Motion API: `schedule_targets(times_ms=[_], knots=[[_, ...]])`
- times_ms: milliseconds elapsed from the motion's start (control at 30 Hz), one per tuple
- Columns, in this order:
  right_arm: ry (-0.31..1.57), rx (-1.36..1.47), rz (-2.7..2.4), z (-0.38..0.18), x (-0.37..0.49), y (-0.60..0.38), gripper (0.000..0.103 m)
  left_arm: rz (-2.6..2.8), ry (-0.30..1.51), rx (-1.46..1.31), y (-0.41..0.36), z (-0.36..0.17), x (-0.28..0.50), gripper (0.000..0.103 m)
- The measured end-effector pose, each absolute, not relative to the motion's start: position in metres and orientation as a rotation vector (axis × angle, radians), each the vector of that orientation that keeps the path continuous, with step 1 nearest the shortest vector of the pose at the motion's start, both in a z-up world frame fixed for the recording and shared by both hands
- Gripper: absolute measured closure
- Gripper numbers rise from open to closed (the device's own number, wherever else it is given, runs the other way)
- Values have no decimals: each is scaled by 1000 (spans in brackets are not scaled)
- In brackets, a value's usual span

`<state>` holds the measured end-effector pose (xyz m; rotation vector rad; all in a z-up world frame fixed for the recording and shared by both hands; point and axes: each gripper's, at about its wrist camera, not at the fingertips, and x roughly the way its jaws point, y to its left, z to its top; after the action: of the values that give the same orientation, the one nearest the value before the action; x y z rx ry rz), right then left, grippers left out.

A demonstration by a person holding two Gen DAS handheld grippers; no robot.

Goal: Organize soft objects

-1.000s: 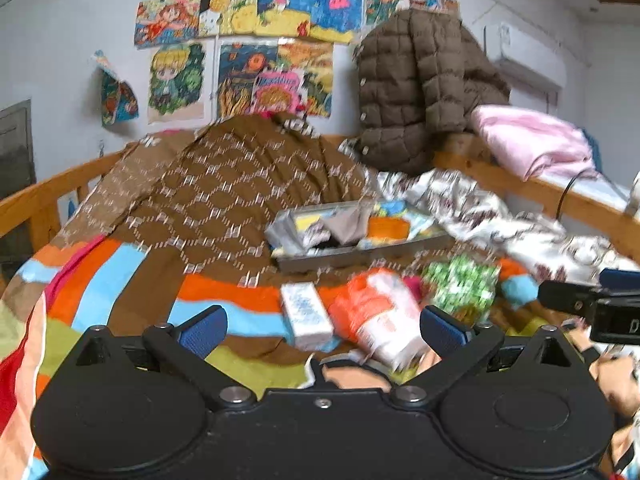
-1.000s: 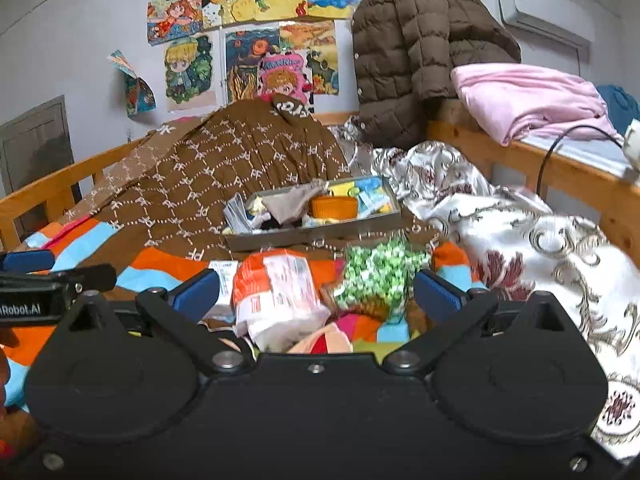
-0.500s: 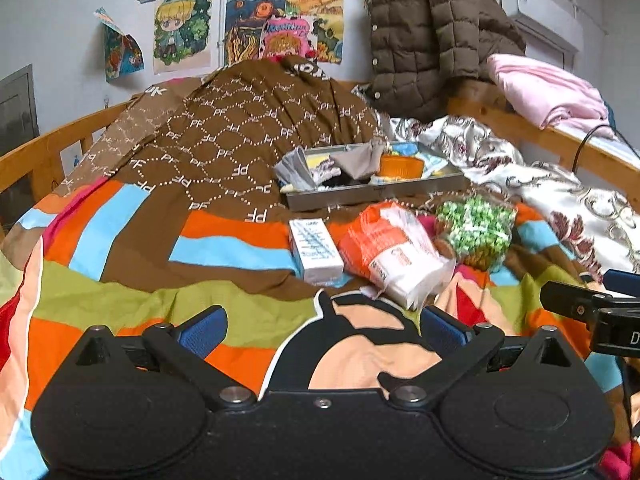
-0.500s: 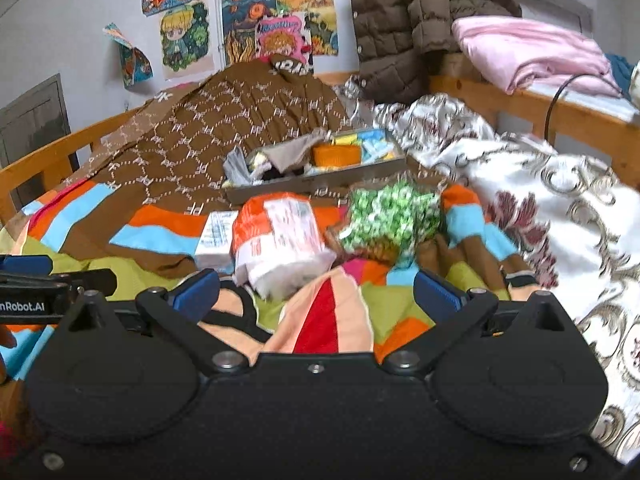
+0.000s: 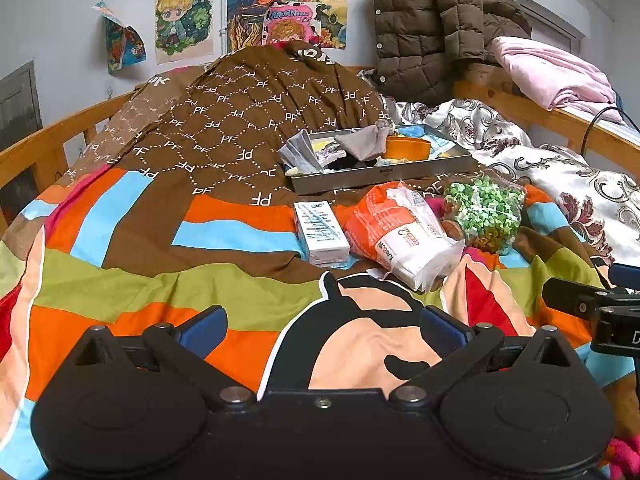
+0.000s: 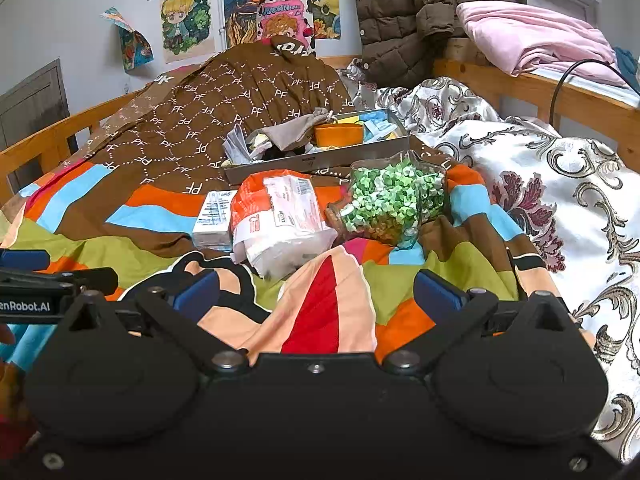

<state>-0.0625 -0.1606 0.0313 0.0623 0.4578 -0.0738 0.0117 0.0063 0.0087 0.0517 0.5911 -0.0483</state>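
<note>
Home bedroom: wooden-railed bed [image 5: 60,136] at left, striped quilt [image 5: 140,272], drawings [image 5: 184,20] on wall, coat [image 5: 432,24] upper right.

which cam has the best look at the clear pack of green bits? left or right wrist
Right wrist. The green-filled pack sits near the centre there, large and unobstructed, between the orange-and-white pack and the floral quilt. The left wrist view shows the same pack smaller and off to the right, also unblocked.
</note>
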Motion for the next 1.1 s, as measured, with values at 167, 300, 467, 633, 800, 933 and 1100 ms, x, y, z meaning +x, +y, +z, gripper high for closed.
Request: schedule_targets(times_ms=[167, 300, 467, 633, 800, 933, 1100], knots=[[458, 68, -76, 31, -62, -162, 1, -47, 596, 52, 6, 8, 12, 1], [457, 64, -77, 31, -62, -160, 1, -42, 601, 52, 6, 7, 12, 1], [454, 57, -75, 31, -62, -160, 1, -41, 602, 51, 6, 7, 12, 1], [453, 61, -76, 31, -61, -162, 1, -41, 603, 51, 6, 7, 12, 1], [453, 58, -74, 31, -61, -162, 1, -41, 603, 52, 7, 7, 12, 1], [451, 55, -73, 31, -61, -162, 1, -44, 597, 54, 7, 6, 12, 1], [451, 54, -73, 31, -61, -162, 1, -49, 613, 46, 8, 5, 13, 1]])
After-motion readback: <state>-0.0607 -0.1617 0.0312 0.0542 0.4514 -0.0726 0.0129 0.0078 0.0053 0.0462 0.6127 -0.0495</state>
